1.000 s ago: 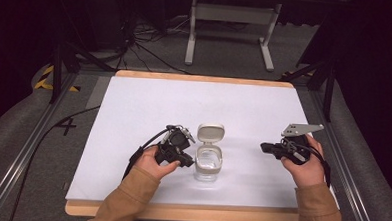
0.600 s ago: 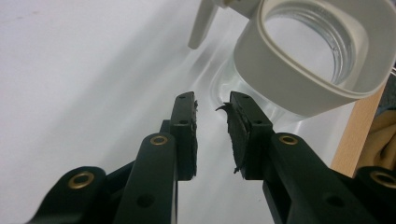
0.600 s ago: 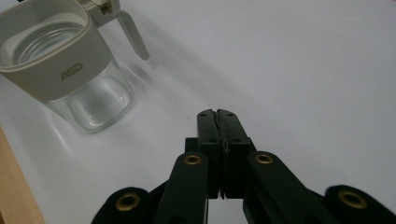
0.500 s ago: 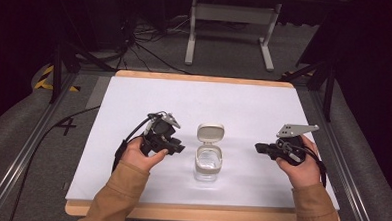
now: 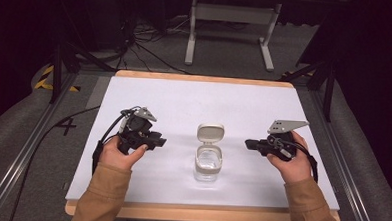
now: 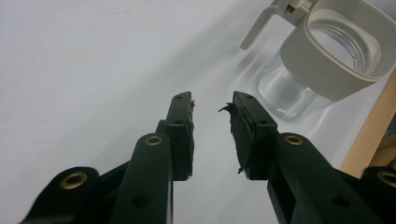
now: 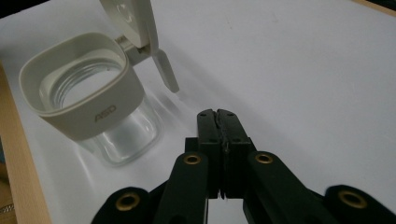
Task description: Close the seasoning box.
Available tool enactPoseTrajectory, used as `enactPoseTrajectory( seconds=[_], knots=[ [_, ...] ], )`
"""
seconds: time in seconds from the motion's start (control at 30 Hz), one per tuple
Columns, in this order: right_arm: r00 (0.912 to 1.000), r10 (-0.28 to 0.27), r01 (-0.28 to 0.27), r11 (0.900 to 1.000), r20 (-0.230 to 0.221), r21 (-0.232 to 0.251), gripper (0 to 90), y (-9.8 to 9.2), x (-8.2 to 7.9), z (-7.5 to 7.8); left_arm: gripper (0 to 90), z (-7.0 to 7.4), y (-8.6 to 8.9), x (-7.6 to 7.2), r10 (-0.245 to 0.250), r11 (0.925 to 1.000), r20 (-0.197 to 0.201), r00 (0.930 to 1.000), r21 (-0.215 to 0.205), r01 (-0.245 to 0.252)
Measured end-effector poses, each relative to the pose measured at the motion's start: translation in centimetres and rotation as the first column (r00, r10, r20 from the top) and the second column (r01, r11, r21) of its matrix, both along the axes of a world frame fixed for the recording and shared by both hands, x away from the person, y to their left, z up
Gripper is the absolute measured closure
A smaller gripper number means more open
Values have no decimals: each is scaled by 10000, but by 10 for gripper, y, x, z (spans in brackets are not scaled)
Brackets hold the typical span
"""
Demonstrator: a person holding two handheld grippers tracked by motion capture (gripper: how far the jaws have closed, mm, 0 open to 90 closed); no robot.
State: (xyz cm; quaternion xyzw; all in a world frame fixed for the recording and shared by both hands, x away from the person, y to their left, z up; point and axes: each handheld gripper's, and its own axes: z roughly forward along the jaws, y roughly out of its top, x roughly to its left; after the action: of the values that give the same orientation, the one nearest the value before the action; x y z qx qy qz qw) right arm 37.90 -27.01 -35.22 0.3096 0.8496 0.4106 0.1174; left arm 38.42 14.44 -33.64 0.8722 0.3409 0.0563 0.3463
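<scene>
Right now my work is the glass jar [image 5: 208, 163] at the lower middle of the high view, standing on the white table [image 5: 184, 100] with its beige lid [image 5: 210, 132] flipped up and open behind it. I judge this a pause between steps: neither hand touches the jar, so the next move calls for bringing one set of fingers in to the lid or collar. My left gripper [image 5: 152, 140] sits left of centre, well apart from the jar, its fingers [image 6: 181, 135] partly open and holding nothing. My right gripper [image 5: 252, 143] hovers right of the jar, fingers [image 7: 209, 140] pressed together, empty, pointing toward the jar's collar [image 7: 79, 109].
</scene>
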Motion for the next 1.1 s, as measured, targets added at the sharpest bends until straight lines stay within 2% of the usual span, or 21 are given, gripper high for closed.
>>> enactPoseTrajectory(
  seconds=[0.2,0.4,0.47,0.63,1.1],
  knots=[
    [9996,236,-238,9996,136,142,892,11,7,1,682,-1,10,-8,201,9998,130,9997,71,-202],
    [9982,549,-557,9979,248,332,879,21,14,1,681,-2,19,-14,540,9985,-1,9985,36,-540],
    [9976,638,-649,9971,268,406,874,25,17,1,680,-2,23,-16,638,9979,103,9979,-57,-637],
    [9954,897,-919,9936,341,664,874,32,22,2,681,-3,30,-21,852,9964,-34,9964,28,-852],
    [9897,1241,-1294,9887,718,756,852,46,30,5,681,-5,41,-29,1134,9935,-68,9935,3,-1134]
  ],
)
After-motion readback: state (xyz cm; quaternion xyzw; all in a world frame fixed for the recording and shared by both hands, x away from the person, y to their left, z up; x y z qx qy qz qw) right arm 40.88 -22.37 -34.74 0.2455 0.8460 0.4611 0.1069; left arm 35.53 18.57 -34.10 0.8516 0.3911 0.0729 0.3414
